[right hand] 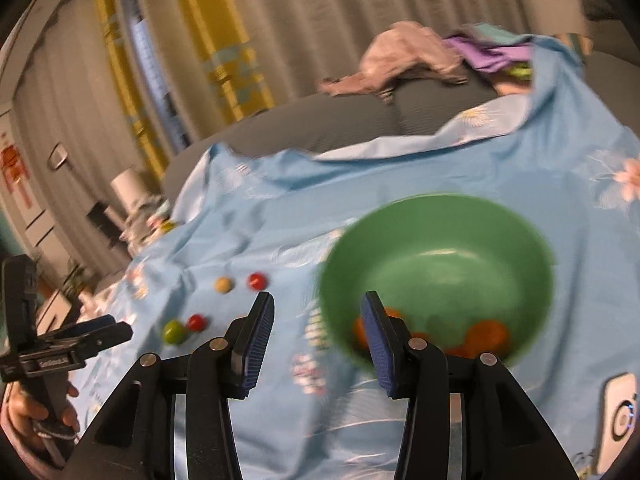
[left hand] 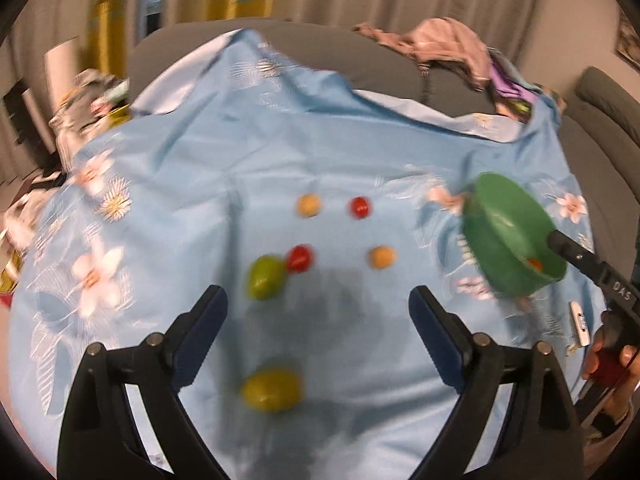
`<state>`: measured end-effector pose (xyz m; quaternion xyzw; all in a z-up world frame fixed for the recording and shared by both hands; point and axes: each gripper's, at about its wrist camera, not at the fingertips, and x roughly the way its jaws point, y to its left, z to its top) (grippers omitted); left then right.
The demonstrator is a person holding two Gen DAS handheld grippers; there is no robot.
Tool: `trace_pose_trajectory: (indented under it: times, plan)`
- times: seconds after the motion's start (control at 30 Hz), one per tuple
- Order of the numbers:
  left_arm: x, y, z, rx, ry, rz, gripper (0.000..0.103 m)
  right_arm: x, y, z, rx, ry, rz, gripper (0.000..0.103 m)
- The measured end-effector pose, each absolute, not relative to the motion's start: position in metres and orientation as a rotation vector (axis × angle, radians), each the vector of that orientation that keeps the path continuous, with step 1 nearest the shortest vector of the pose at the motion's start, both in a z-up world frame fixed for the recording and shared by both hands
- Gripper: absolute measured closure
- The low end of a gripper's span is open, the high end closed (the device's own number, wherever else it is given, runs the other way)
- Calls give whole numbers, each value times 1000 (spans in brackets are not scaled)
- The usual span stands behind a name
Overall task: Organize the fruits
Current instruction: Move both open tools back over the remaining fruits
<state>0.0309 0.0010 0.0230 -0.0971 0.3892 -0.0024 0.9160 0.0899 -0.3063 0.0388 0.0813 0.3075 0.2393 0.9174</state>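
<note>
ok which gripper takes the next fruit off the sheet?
Left. Left gripper is open right above the green fruit. Right gripper seems to straddle the rim of the tilted green bowl, so it looks busy.

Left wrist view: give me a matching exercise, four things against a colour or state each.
Things:
1. bowl
2. cloth
3. left hand-held gripper
4. nearest fruit

Colours or states:
A. open
B. yellow-green, lying on the fabric
C. light blue, flowered
D. green, tilted

Pairs: 1-D, 2-C, 3-A, 4-B.
</note>
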Motion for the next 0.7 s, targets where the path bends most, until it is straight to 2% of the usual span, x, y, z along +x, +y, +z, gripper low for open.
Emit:
trace_pose_trajectory:
  times: [0.3, 0.7]
  plan:
    - [0, 38, 8, -254, 817, 32, 11, 78, -239, 32, 17, 704, 606, 57]
    - [2, 31, -15, -210, 834, -39, 11, 89, -209, 5, -44, 786, 624, 57]
